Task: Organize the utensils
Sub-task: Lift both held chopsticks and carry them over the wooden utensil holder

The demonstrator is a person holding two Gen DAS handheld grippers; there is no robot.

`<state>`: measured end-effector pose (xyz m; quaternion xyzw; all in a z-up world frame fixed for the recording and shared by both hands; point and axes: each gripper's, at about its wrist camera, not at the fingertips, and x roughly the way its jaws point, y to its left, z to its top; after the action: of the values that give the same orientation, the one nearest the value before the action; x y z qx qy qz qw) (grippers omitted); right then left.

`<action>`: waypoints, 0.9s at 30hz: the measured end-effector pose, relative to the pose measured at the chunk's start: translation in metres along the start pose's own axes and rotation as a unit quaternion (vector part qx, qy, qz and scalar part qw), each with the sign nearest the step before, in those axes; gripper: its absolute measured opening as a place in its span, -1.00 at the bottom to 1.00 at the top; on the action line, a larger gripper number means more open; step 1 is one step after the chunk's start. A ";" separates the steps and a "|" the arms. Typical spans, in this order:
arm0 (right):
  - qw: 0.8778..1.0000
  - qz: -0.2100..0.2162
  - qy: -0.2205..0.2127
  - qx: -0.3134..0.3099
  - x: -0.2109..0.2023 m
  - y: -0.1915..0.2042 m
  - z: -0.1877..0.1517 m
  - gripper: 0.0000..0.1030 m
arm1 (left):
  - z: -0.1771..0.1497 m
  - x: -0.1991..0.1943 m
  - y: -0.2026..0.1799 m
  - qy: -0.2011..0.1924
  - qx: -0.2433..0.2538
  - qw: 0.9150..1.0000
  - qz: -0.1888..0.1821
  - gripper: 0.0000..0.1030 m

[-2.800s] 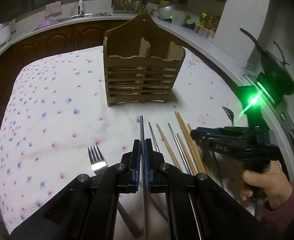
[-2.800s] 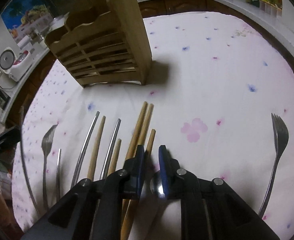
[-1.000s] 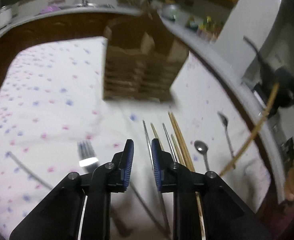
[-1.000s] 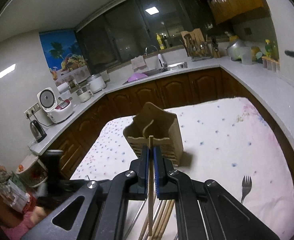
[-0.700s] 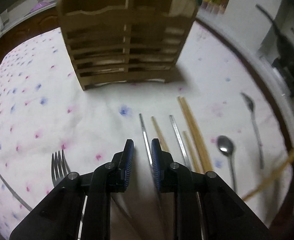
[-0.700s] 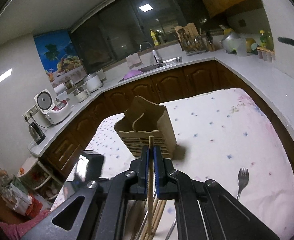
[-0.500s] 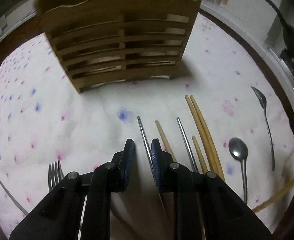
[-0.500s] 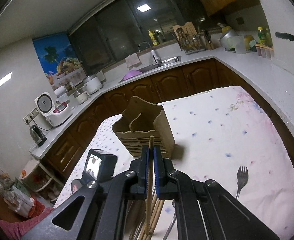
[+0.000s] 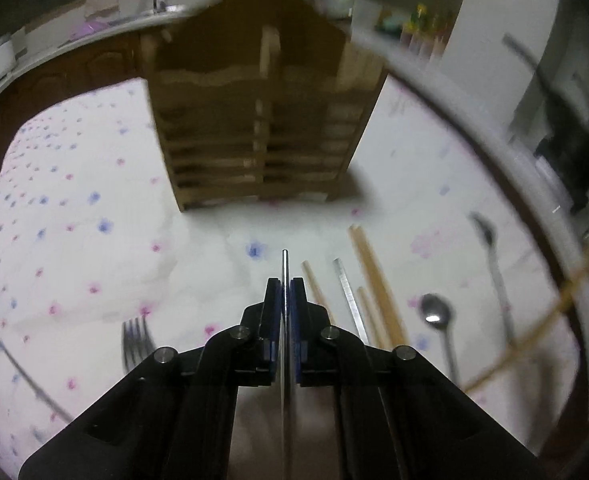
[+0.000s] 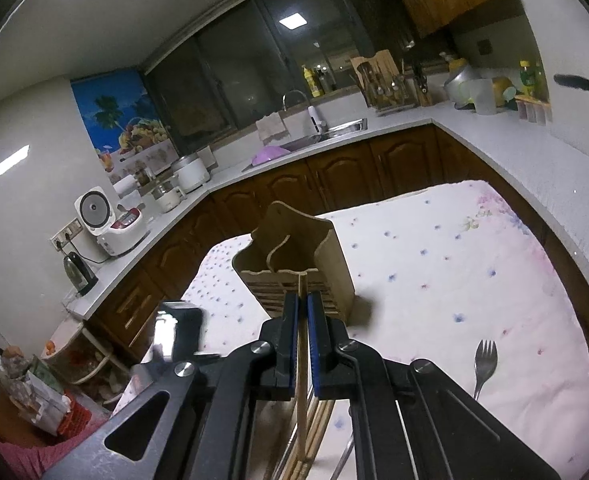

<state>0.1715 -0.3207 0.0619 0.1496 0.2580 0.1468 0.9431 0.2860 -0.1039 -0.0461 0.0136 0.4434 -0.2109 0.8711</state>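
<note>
A slatted wooden utensil holder [image 9: 262, 120] stands upright on the floral tablecloth [image 9: 74, 220]; it also shows in the right wrist view [image 10: 294, 268]. My left gripper [image 9: 284, 284] is shut on a metal chopstick [image 9: 284, 264], low over the cloth in front of the holder. My right gripper [image 10: 301, 298] is shut on a wooden chopstick [image 10: 301, 360], held high above the table and pointing at the holder. Wooden chopsticks [image 9: 374, 276], a metal chopstick [image 9: 348, 292], a round spoon [image 9: 436, 316] and a slim spoon [image 9: 490, 248] lie to the right.
A fork [image 9: 134, 340] lies left of my left gripper. Another fork [image 10: 484, 364] lies at the right of the table. A kitchen counter [image 10: 514, 148] with cabinets, sink and appliances wraps the table's far and right sides.
My left gripper has shut on the metal chopstick that lay between its open fingers and lifted it. My right gripper stays shut on the wooden chopstick and has drifted a little.
</note>
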 end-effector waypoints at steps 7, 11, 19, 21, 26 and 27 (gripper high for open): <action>1.000 0.004 -0.012 -0.016 -0.006 0.014 0.007 -0.91 | 0.003 -0.078 0.007 -0.084 -0.021 0.996 -0.031 -0.93; 0.999 0.005 -0.019 -0.025 -0.007 0.024 0.013 -0.91 | 0.011 -0.108 0.010 -0.118 -0.026 0.992 -0.038 -0.93; 0.999 0.004 -0.029 -0.045 -0.004 0.039 0.024 -0.91 | 0.024 -0.139 0.020 -0.165 -0.032 0.985 -0.034 -0.93; 0.998 0.004 -0.031 -0.046 -0.002 0.040 0.026 -0.91 | 0.024 -0.143 0.020 -0.173 -0.034 0.984 -0.033 -0.93; 0.998 0.006 -0.040 -0.042 0.002 0.040 0.030 -0.91 | 0.029 -0.157 0.023 -0.204 -0.038 0.978 -0.030 -0.93; 0.998 0.005 -0.042 -0.041 0.003 0.040 0.031 -0.91 | 0.031 -0.159 0.024 -0.212 -0.038 0.976 -0.027 -0.93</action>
<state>0.1827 -0.2898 0.1005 0.1178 0.2111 0.1560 0.9577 0.2361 -0.0324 0.0926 -0.0765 0.2563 -0.2155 0.9392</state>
